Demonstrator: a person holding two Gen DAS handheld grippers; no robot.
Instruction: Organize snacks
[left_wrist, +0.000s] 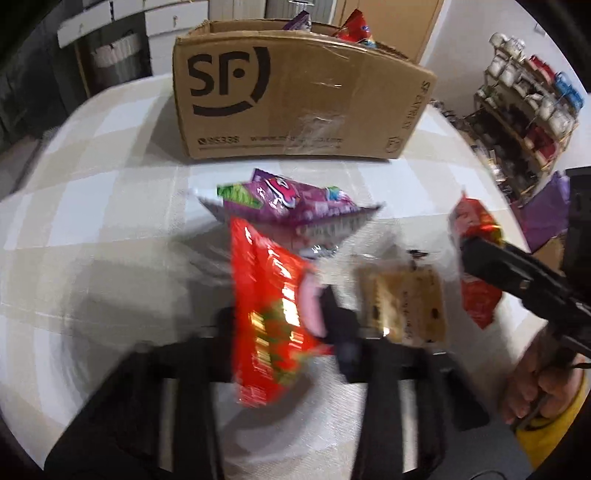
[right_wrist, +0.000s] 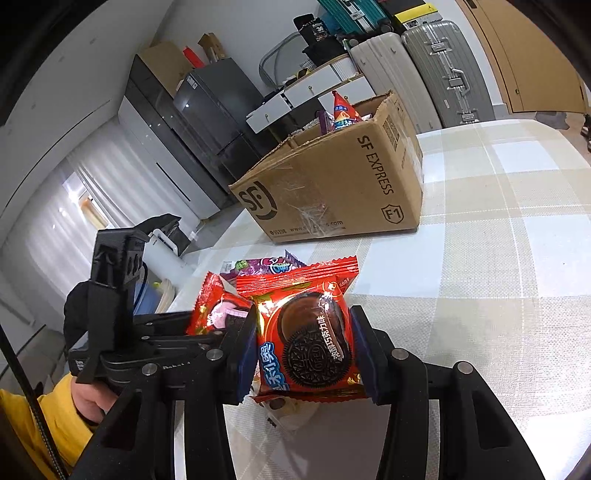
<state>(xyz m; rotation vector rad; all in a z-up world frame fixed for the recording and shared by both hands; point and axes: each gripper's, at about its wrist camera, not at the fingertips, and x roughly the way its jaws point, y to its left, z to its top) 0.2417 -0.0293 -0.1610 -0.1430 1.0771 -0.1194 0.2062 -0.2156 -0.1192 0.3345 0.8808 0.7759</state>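
My left gripper (left_wrist: 280, 314) is shut on a red snack packet (left_wrist: 266, 288) with a pink biscuit printed on it, held just above the table. Beyond it lies a purple snack bag (left_wrist: 291, 203). A tan packet (left_wrist: 406, 302) lies flat to the right. My right gripper (right_wrist: 304, 354) is shut on a red Oreo packet (right_wrist: 306, 332), its blue pads pressing both sides. In the right wrist view the left gripper (right_wrist: 236, 325) with its red packet (right_wrist: 218, 306) is close by on the left. An open cardboard box (left_wrist: 295, 96) with several snacks in it stands behind.
A checked tablecloth (right_wrist: 498, 258) covers the table. A shelf rack (left_wrist: 524, 110) stands off its right edge; suitcases (right_wrist: 436, 66) and a dark fridge (right_wrist: 214, 107) stand behind. A person's hand (left_wrist: 535, 387) with a yellow sleeve grips the right tool.
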